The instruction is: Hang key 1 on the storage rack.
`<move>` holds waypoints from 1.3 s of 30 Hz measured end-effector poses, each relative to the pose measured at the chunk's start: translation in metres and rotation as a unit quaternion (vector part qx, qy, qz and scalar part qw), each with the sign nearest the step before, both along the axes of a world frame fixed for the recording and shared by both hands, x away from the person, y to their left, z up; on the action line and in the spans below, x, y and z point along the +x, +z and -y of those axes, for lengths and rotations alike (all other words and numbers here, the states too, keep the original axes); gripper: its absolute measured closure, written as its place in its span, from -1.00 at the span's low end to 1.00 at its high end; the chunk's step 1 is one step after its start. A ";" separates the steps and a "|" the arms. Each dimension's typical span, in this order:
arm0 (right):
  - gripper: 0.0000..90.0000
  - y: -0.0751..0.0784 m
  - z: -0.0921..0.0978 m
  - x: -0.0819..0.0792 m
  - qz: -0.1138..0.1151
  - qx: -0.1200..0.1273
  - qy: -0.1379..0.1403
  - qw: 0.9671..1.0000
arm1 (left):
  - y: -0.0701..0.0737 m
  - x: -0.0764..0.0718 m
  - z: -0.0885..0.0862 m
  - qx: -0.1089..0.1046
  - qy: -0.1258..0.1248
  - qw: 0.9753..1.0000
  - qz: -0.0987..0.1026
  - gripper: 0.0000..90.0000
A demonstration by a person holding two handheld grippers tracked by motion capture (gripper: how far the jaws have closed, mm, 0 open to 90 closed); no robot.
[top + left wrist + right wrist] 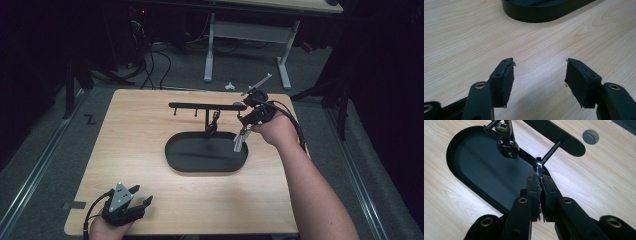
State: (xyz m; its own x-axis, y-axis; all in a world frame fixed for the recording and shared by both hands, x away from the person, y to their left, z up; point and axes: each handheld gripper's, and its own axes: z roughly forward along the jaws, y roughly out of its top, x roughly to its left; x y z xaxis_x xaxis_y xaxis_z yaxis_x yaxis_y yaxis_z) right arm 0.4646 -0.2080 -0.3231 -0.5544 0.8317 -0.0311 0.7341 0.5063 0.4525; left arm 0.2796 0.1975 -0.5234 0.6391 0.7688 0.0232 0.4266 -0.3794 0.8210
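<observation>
Right gripper [539, 178] clamped on wrench [538, 167] ring end, at peg [551, 151] near table's far right corner. Steel: stiff, smooth, slippery; grip flat shank. Left gripper [539, 75] apart, idle.

You are working with two hand-held grippers: the left hand-held gripper [131, 196] and the right hand-held gripper [246, 124]. One wooden surface [140, 130] is carrying the setup. One black oval tray [175, 155] is sitting on it, with one black rack [200, 105] rising from it. One metal wrench [538, 168] is sitting between the right jaws. One black tool [506, 138] is hanging on the rack. One round grey plug [590, 136] is showing in the surface.
</observation>
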 end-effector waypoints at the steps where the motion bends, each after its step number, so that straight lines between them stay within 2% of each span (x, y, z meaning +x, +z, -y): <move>1: 0.91 0.000 0.001 0.001 0.000 0.003 0.000 1.000 | 0.000 0.000 0.000 0.000 0.000 1.000 0.000 -0.11; 8: 0.88 -0.006 0.002 0.005 0.007 0.002 -0.003 1.000 | 0.000 0.000 -0.001 0.000 0.000 1.000 -0.001 -0.11; 18: 0.86 -0.020 0.000 0.011 0.031 -0.009 -0.006 0.999 | -0.001 0.000 0.000 0.003 -0.001 1.000 -0.002 -0.11; 22: 0.77 -0.024 0.001 0.014 0.038 -0.016 -0.029 0.999 | -0.001 0.001 0.000 0.000 0.001 1.000 -0.001 -0.11; 24: 0.73 -0.026 0.001 0.015 0.035 -0.019 -0.033 0.999 | -0.001 0.001 -0.001 0.000 0.000 1.000 -0.002 -0.11; 33: 0.54 -0.036 0.005 0.002 0.031 -0.020 -0.034 0.999 | -0.001 0.002 0.001 0.003 -0.002 1.000 -0.004 -0.11; 39: 0.33 -0.054 0.016 -0.015 0.028 -0.010 -0.039 0.999 | -0.002 0.002 0.003 0.006 -0.004 1.000 -0.006 -0.11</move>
